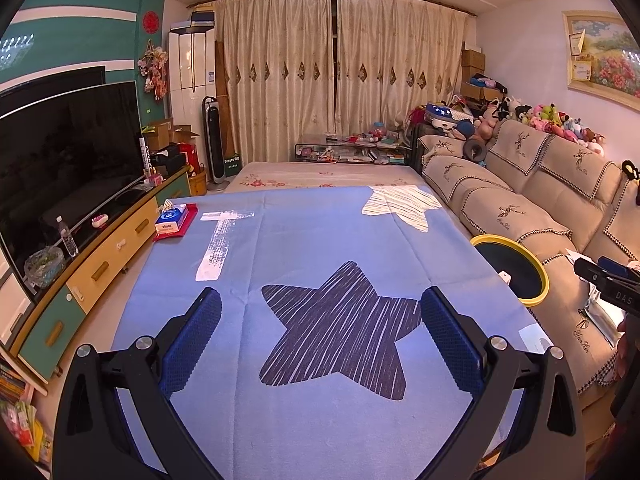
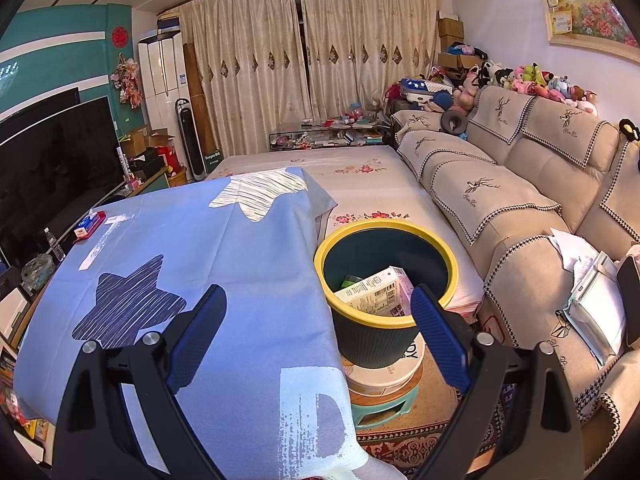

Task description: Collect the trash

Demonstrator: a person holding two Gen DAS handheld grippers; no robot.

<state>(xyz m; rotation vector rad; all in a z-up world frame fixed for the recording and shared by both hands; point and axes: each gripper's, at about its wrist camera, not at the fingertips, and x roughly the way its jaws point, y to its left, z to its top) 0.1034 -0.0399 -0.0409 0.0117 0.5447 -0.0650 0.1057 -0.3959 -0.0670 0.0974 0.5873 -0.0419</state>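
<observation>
Holding both claws wide and empty, you hover them over a blue cloth [image 1: 320, 240] printed with striped stars, one dark navy, one pale. Left gripper [image 1: 320, 316]: blue mesh-textured pads on black arms, spread to either side of the navy star. Ahead and left of it, a blue tissue pack [image 1: 172, 218] marked "Vinda" lies on a red mat at the cloth's edge. Right gripper [image 2: 318, 312]: the same ribbed blue pads [image 2: 438, 340], its right finger overlapping the rim of the trash bin [image 2: 448, 276]. The bin is round, dark ribbed plastic with a yellow rim, and stands just ahead and right of that claw on a white tub lettered "DY" atop a teal stool. Inside it lean a white carton [image 2: 372, 292] bearing a barcode and some green item. Right of the bin: a beige sofa [image 2: 520, 216] with embroidered deer covers.
</observation>
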